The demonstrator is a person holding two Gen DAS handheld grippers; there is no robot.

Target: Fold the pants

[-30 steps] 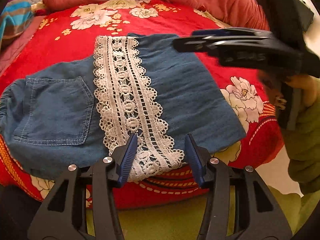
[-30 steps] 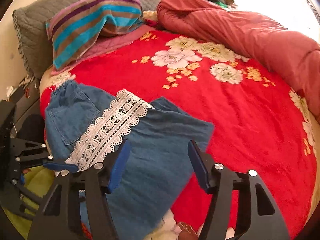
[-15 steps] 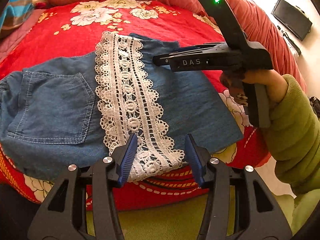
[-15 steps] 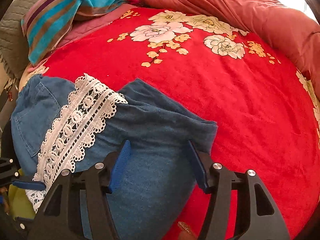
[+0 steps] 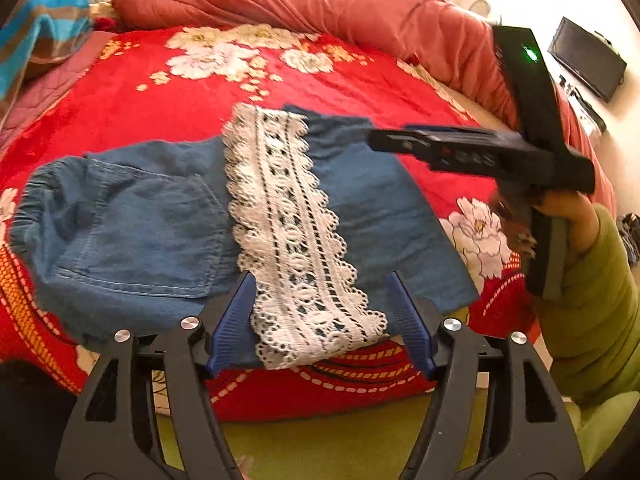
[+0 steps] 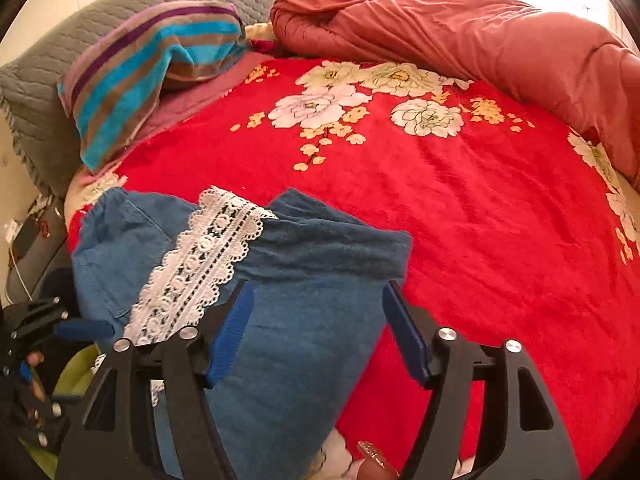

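Denim pants (image 5: 168, 220) with a white lace band (image 5: 292, 232) — folded, lying at the bed's (image 6: 460, 220) near edge. Left gripper (image 5: 320, 320) and right gripper (image 6: 316, 328) are being held wide, empty, over the cloth — a further fold is judged pending; an edge must be pinched next.

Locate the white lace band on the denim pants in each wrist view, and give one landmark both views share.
Left wrist view: the lace band runs down the picture's centre, ending between the open left tool's fingers.
Right wrist view: the lace band lies left of centre, up-left of the open right tool.
Shared landmark: the striped towel.
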